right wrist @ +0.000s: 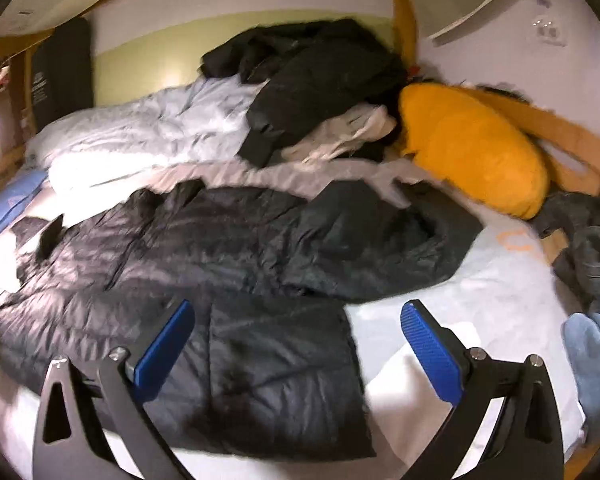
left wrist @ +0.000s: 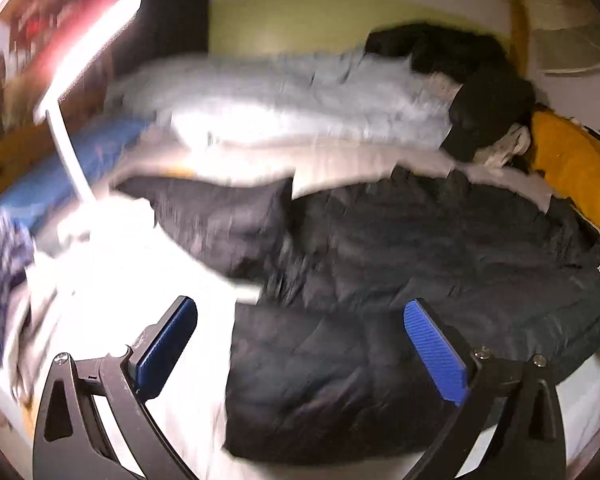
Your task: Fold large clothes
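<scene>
Black puffer jacket (right wrist: 228, 264) spread flat across the white bed sheet (right wrist: 440, 320) — near the bed's front edge. Left gripper (left wrist: 300, 356) jaws wide apart, nothing between them. Right gripper (right wrist: 296, 356) likewise apart, empty, above the jacket's lower panel. Grey duvet (right wrist: 148, 128), dark clothes pile (right wrist: 324, 76), orange pillow (right wrist: 472, 144) along the far edge.

Your left wrist view is heavily motion-blurred, worst on its left half, where a lamp (left wrist: 88, 60) streaks into a white-pink glare band and burns out the bed sheet (left wrist: 132, 264) below it. Your right wrist view is sharper, with mild smear along the black jacket (right wrist: 220, 248). There the light is soft and even, brightest at the left edge. Both fisheye pictures bend straight lines at the rim and darken in the corners.
</scene>
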### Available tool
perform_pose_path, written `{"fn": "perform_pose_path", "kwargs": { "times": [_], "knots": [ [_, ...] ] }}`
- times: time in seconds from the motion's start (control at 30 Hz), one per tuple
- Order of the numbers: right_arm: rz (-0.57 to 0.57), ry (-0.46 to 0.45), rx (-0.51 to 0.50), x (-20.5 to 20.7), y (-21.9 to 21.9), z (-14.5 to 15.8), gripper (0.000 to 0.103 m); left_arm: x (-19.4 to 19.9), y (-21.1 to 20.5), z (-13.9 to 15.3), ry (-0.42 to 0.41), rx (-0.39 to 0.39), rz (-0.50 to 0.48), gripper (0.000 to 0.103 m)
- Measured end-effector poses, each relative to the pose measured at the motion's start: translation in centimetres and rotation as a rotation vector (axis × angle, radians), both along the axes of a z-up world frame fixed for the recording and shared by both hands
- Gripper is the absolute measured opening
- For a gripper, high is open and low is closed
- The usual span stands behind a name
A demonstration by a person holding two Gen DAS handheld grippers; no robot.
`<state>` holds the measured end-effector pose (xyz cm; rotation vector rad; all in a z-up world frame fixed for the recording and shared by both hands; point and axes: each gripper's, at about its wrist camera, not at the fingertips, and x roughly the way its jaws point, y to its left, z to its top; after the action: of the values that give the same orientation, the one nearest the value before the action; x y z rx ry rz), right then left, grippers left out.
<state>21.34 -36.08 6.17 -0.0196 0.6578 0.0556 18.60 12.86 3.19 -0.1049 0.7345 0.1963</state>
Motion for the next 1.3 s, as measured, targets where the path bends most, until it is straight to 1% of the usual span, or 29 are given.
{"fn": "perform_pose_path", "kwargs": {
  "times": [0.1,0.13,0.2,0.23,0.27,0.3,0.33,0.37,0.4,0.43,0.47,0.53,0.57,0.63,0.67,0.73,0.77,0.8,0.83,0.87,0.9,0.93,0.97,1.03,1.07,1.17,1.23,1.27,1.3],
  "knots": [
    [0.017,0.066,0.047,0.5,-1.0,-0.9,0.103,0.4,1.9,-2.2,0.114,-0.084,0.031,0.103],
    [0.021,0.097,0.07,0.9,-1.4,-1.4,0.103,0.7,2.3,-3.1,0.156,-0.104,0.034,0.1],
    [0.051,0.181,0.134,1.9,-2.3,-2.8,0.103,1.4,2.9,-4.7,0.224,-0.161,0.023,0.09],
    [0.067,0.22,0.156,2.4,-2.4,-3.5,0.102,1.8,3.2,-5.6,0.254,-0.2,0.013,0.078],
    [0.08,0.262,0.176,2.9,-2.6,-4.3,0.099,2.0,3.3,-6.3,0.272,-0.242,-0.002,0.055],
    [0.077,0.277,0.186,3.1,-2.7,-4.7,0.092,2.1,3.3,-6.6,0.273,-0.28,-0.02,0.041],
    [0.074,0.289,0.197,3.3,-2.8,-5.0,0.068,2.1,3.2,-6.7,0.264,-0.283,-0.03,0.021],
    [0.084,0.296,0.213,3.3,-2.7,-5.1,0.034,2.1,2.7,-6.2,0.24,-0.228,-0.031,0.013],
    [0.078,0.287,0.21,3.2,-2.6,-4.9,0.018,2.2,2.3,-5.7,0.216,-0.177,-0.035,0.01],
    [0.06,0.26,0.201,3.1,-2.5,-4.6,0.008,2.2,1.7,-4.9,0.175,-0.131,-0.053,0.006],
    [0.04,0.192,0.197,2.4,-2.4,-3.7,0.006,2.2,1.3,-4.0,0.133,-0.108,-0.061,0.005],
    [0.042,0.076,0.191,1.5,-2.1,-2.0,0.005,2.3,1.1,-2.8,0.072,-0.098,-0.064,0.004],
    [0.045,0.034,0.182,1.2,-1.9,-1.4,0.005,2.6,1.2,-2.3,0.046,-0.102,-0.062,0.004],
    [0.022,-0.025,0.125,1.1,-1.2,-0.7,0.005,3.3,1.4,-2.0,0.015,-0.103,-0.045,0.004],
    [0.008,-0.021,0.094,1.5,-0.8,-0.9,0.005,3.8,1.5,-2.4,0.024,-0.098,-0.036,0.005],
    [0.002,0.035,0.058,2.6,-0.4,-2.0,0.005,4.8,1.9,-3.9,0.081,-0.106,-0.018,0.006],
    [0.001,0.082,0.051,3.3,-0.2,-3.1,0.005,5.0,2.0,-4.8,0.106,-0.113,-0.009,0.008],
    [0.0,0.107,0.047,3.6,-0.2,-3.6,0.005,5.2,1.9,-5.3,0.124,-0.107,-0.003,0.01],
    [-0.011,0.138,0.035,4.0,-0.2,-4.4,0.006,5.2,1.7,-5.6,0.133,-0.085,0.006,0.017],
    [-0.018,0.15,0.033,4.1,-0.4,-4.7,0.01,5.0,1.6,-5.6,0.128,-0.062,0.015,0.031],
    [-0.026,0.162,0.043,3.9,-0.7,-4.8,0.014,4.8,1.7,-5.6,0.122,-0.039,0.031,0.042],
    [-0.028,0.165,0.054,3.7,-1.0,-4.6,0.03,4.4,1.8,-5.3,0.108,-0.023,0.044,0.065],
    [-0.028,0.158,0.07,3.5,-1.2,-4.4,0.059,3.8,1.9,-5.0,0.087,-0.022,0.053,0.08],
    [-0.038,0.116,0.113,2.3,-1.9,-3.5,0.092,3.0,2.7,-4.7,0.08,-0.059,0.068,0.085],
    [-0.037,0.111,0.124,2.2,-2.0,-3.3,0.093,2.6,3.1,-4.8,0.091,-0.097,0.069,0.087],
    [-0.028,0.17,0.186,2.0,-3.3,-3.5,0.094,2.1,4.5,-5.9,0.158,-0.216,0.085,0.093],
    [-0.04,0.226,0.231,2.5,-4.1,-4.4,0.095,2.1,5.3,-7.4,0.227,-0.301,0.093,0.093],
    [-0.034,0.276,0.27,2.9,-4.6,-5.3,0.095,2.2,5.5,-8.2,0.276,-0.35,0.09,0.092],
    [-0.028,0.321,0.303,3.3,-4.9,-6.0,0.095,2.2,5.6,-8.8,0.297,-0.406,0.071,0.091]
  ]
}}
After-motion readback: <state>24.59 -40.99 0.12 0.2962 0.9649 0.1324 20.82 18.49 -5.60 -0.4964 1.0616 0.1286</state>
